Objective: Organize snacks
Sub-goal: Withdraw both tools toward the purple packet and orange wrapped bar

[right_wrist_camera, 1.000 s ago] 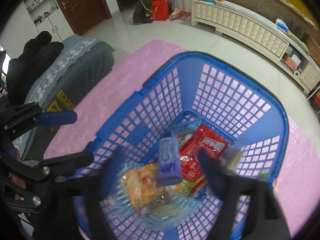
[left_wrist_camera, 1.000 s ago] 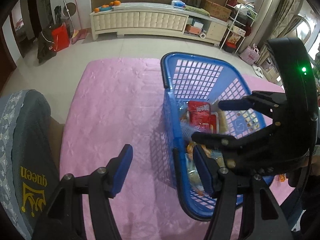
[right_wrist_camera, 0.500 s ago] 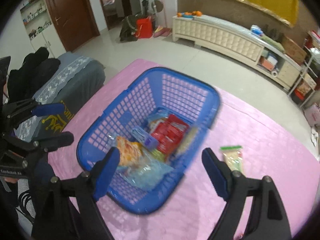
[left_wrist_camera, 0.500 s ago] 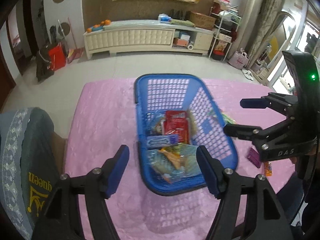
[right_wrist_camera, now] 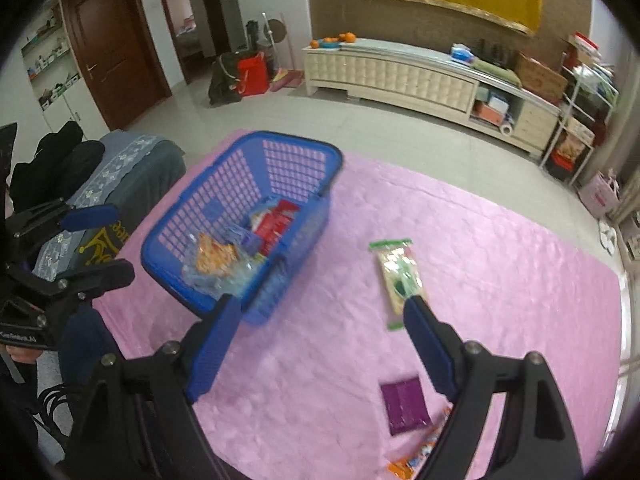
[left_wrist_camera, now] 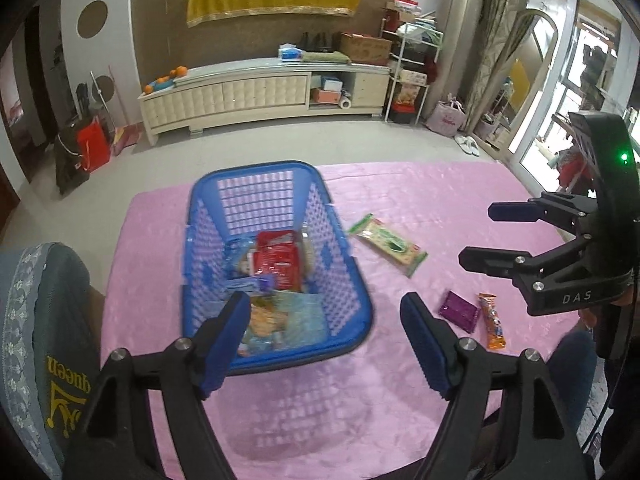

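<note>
Three packets, green point(left_wrist_camera: 387, 245), purple point(left_wrist_camera: 458, 311) and orange point(left_wrist_camera: 492, 326), lie outside the basket point(left_wrist_camera: 352, 280); both grippers, left point(left_wrist_camera: 326, 342) (jaws just widened) and right point(right_wrist_camera: 320, 346), gape empty, and thin flat wrappers may slip the pads.

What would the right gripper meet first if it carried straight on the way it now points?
Probably the bare pink cloth, between the blue basket and the green snack packet; the right gripper is open and empty.

We see a blue mesh basket point(left_wrist_camera: 276, 264) at the frame's centre-left, holding several snack packets. To its right on the pink cloth lie a green-edged packet point(left_wrist_camera: 387, 245), a purple packet point(left_wrist_camera: 459, 311) and an orange one point(left_wrist_camera: 493, 327), apart.
</note>
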`<state>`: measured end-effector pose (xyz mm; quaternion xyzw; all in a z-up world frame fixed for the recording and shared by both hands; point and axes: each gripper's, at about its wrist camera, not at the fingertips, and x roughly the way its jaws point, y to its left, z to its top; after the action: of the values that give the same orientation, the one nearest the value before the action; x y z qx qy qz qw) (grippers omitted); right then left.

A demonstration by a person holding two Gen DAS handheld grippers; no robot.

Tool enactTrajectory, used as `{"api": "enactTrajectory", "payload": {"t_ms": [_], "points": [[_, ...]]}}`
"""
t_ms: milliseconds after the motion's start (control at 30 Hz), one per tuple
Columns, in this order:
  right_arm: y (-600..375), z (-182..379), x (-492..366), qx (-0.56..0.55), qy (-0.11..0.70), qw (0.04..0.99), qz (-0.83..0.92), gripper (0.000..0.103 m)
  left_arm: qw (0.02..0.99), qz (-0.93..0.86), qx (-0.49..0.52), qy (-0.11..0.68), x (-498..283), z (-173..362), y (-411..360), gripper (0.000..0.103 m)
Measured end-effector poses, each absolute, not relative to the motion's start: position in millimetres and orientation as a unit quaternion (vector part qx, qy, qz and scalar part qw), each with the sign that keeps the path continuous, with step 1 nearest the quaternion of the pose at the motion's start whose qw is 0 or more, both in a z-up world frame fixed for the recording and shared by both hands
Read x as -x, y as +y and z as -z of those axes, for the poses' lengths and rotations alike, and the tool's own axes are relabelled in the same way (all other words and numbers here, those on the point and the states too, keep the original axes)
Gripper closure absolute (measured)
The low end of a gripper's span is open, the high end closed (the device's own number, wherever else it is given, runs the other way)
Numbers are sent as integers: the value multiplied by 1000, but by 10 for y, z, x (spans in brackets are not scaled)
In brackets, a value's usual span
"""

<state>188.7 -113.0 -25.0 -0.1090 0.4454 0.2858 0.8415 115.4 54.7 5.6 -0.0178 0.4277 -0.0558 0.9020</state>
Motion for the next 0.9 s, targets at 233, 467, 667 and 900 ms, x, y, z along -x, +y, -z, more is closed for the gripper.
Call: {"api": "enactTrajectory", "payload": {"t_ms": [233, 467, 667, 900], "points": [[-1604, 436, -1782, 90, 457, 842, -272, 16, 898, 81, 6, 432, -1115, 128, 28, 27], [-2008, 743, -1723, 77, 476, 840, -248, 16, 884, 101, -5, 457, -1139, 457, -460, 27], [-2270, 1129, -1671, 60, 511, 831, -211, 16, 871, 113, -15, 478, -1151, 761, -744, 27], [-2381, 1651, -1731, 48, 582, 794, -171, 16, 849, 115, -11, 516, -1225, 1143, -914, 27]]}}
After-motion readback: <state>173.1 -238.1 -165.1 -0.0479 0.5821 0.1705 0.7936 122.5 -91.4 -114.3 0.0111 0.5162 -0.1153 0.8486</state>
